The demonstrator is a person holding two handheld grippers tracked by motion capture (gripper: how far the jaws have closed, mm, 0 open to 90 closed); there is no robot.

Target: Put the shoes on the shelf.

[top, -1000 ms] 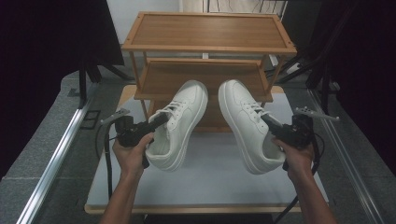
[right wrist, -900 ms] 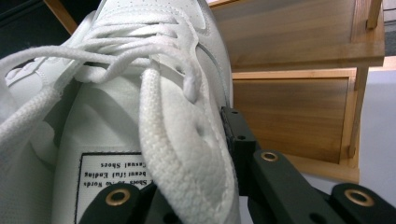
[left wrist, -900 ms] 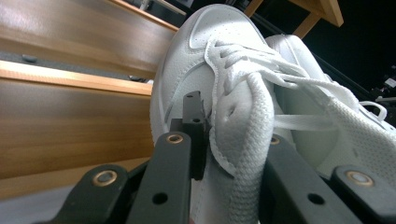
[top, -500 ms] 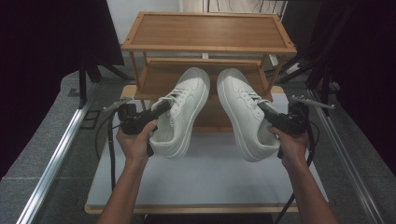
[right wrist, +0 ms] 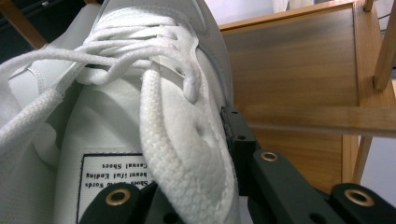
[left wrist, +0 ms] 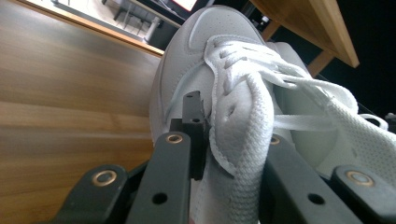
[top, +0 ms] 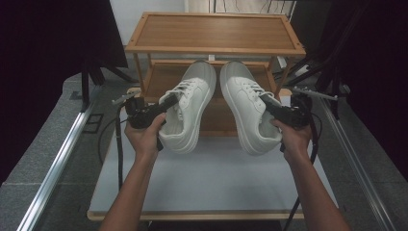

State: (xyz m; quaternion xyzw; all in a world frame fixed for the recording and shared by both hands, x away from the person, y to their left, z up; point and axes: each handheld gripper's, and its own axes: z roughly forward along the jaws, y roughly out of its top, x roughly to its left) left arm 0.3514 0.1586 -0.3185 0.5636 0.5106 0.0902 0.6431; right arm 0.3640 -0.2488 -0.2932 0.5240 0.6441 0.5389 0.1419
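Note:
Two white lace-up sneakers hang in the air in front of a wooden shoe rack. My left gripper is shut on the outer collar of the left sneaker, and its jaws clamp the padded edge of the left sneaker. My right gripper is shut on the outer side wall of the right sneaker, and the collar of the right sneaker sits pinched between its black jaws. Both toes point toward the rack's middle shelf.
The rack stands at the far end of a white table. Wooden shelf boards lie just past the sneaker toes. Metal rails run along both sides of the table, and dark curtains hang at left and right.
Both hands have lifted the sneakers and carried them forward, toward the rack. The toes now reach the middle shelf's front edge.

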